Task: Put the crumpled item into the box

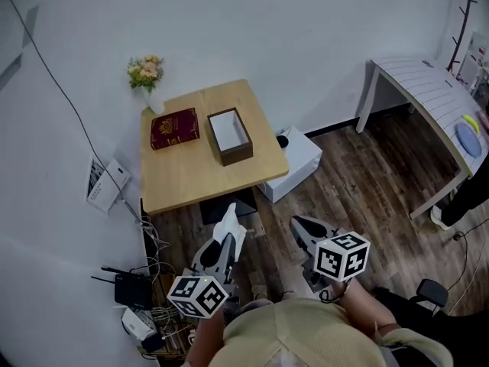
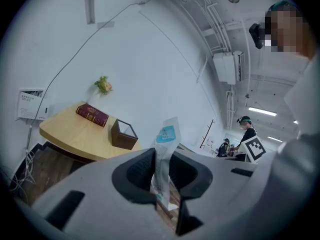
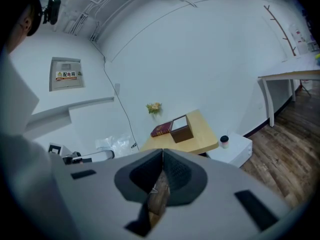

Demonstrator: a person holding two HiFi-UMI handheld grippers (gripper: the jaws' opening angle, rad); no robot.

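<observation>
My left gripper (image 1: 227,243) is shut on a crumpled white wrapper (image 1: 231,225), held low over the floor in front of the wooden table (image 1: 191,176). In the left gripper view the wrapper (image 2: 166,134), with a blue label, stands upright, pinched between the jaws of the left gripper (image 2: 161,159). An open dark brown box (image 1: 236,157) with a white inside sits on the table's right half, well ahead of both grippers. My right gripper (image 1: 299,225) hovers to the right, shut with nothing held. The box (image 3: 182,132) shows far off beyond the right gripper (image 3: 162,153).
A dark red book (image 1: 175,128) lies left of the box, and flowers (image 1: 145,73) stand at the table's far left corner. A low white stand (image 1: 298,167) sits right of the table. Cables and a router (image 1: 126,289) clutter the floor at left. A white table (image 1: 432,90) is far right.
</observation>
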